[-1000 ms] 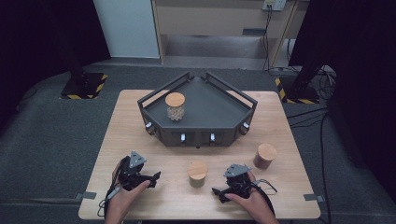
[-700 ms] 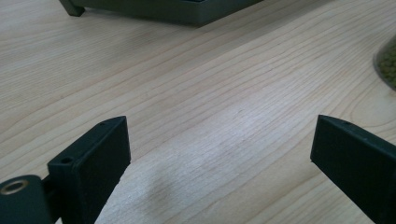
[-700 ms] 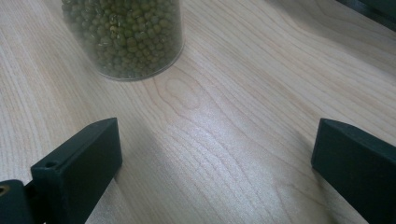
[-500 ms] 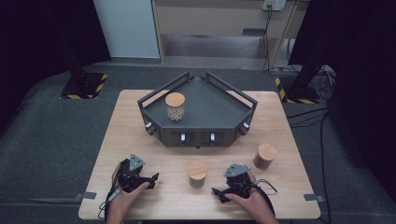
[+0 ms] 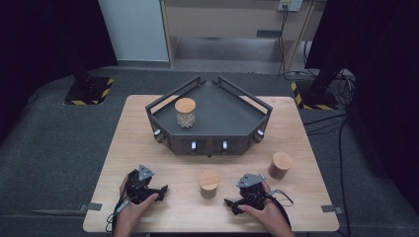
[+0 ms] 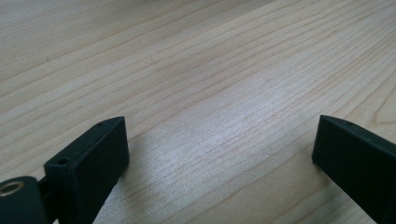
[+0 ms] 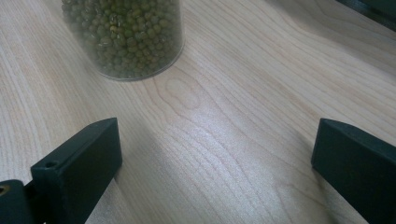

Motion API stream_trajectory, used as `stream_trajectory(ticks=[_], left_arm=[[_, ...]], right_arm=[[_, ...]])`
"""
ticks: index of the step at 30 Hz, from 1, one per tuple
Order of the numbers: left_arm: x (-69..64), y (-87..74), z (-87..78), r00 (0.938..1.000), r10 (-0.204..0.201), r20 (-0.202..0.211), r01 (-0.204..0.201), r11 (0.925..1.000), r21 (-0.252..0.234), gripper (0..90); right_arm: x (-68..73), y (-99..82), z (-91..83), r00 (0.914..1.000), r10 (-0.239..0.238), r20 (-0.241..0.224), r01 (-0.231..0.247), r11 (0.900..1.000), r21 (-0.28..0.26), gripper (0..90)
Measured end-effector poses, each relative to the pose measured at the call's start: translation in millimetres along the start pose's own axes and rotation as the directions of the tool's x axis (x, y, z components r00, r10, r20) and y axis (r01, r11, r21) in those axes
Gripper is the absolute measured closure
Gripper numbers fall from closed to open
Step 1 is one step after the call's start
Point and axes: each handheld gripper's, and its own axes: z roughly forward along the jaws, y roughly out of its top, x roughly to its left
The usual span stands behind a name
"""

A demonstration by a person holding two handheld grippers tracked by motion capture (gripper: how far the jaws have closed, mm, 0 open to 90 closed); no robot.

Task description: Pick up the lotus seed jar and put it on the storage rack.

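Observation:
My left gripper (image 5: 157,191) rests near the table's front left, held by a hand. Its jaws have just been opening and stand wide apart in the left gripper view (image 6: 219,128), with bare wood between them. My right gripper (image 5: 232,203) lies at the front right, open, jaws pointing left. A jar of green beans (image 7: 126,37) stands just ahead of it, apart from its fingers. The same jar, with a wooden lid (image 5: 209,183), sits between the two grippers. A second lidded jar (image 5: 280,165) stands to the right. A third jar with pale contents (image 5: 185,113) stands on the dark tray (image 5: 232,118).
The dark angular tray has raised rails and several small knobs along its front wall (image 5: 207,146). It takes up the table's far middle. The table's front edge (image 5: 212,230) runs just behind both hands. Cables trail from the grippers.
The left hand has shifted its gripper very slightly. The jars, the tray and the right gripper have kept still.

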Motion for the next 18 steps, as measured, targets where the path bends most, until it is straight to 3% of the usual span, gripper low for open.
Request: stream_trajectory(ticks=[18], left_arm=[[1.5,-4.0,0.8,1.0000,0.004,0.003,-0.004,0.9999,-0.015,0.0]], right_arm=[[3.3,0.0,-0.7,0.9999,0.010,0.013,-0.010,0.9999,0.003,2.0]])
